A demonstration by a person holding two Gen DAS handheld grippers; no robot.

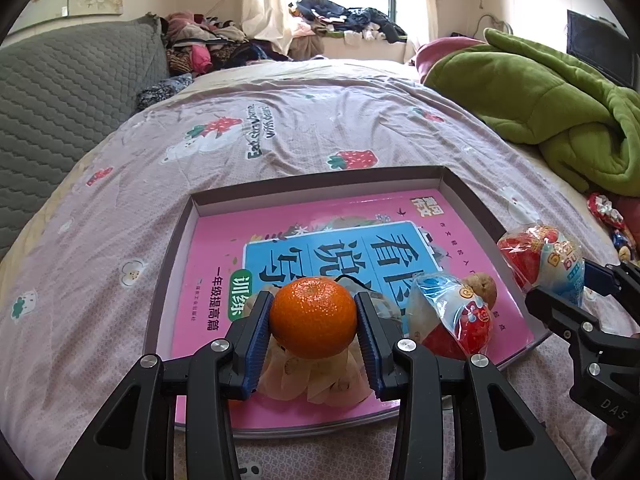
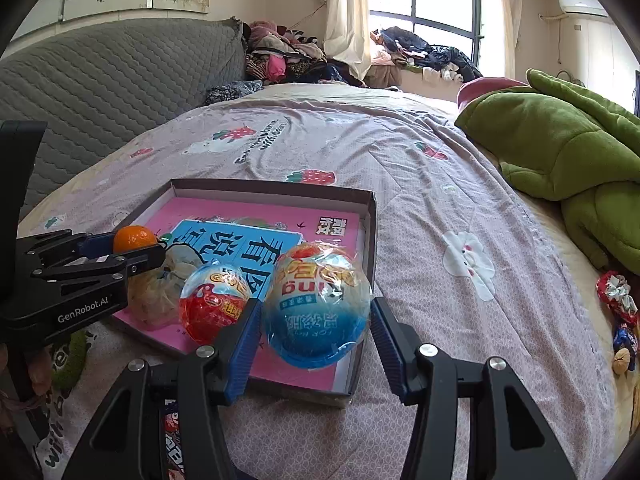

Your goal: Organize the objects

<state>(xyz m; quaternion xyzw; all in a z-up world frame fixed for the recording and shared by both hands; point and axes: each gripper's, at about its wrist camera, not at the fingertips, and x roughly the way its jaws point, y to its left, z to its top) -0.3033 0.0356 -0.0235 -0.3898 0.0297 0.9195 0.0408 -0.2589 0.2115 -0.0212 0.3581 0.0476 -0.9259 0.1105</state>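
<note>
My left gripper [image 1: 314, 300] is shut on an orange mandarin [image 1: 313, 320], which hangs just above a beige tied pouch [image 1: 312, 384]. The pouch lies on a pink book [image 1: 216, 248] inside a shallow cardboard box [image 1: 320, 184] on the bed. My right gripper [image 2: 316, 304] is shut on a plastic-wrapped blue, white and red toy egg [image 2: 318, 312], held over the box's [image 2: 280, 188] near right corner. A second wrapped egg [image 2: 212, 300] lies in the box beside the pouch [image 2: 160, 292], and a brown nut [image 1: 482, 288] sits behind it. The right wrist view shows the left gripper [image 2: 134, 246] and its mandarin [image 2: 134, 238] from the side.
A green blanket [image 2: 560, 148] is heaped on the bed's right side. Wrapped sweets [image 2: 616, 300] lie near the right edge. A grey quilted headboard [image 2: 100, 80] runs along the left. A snack packet [image 2: 172, 432] lies under the right gripper. Clothes [image 1: 348, 20] are piled by the window.
</note>
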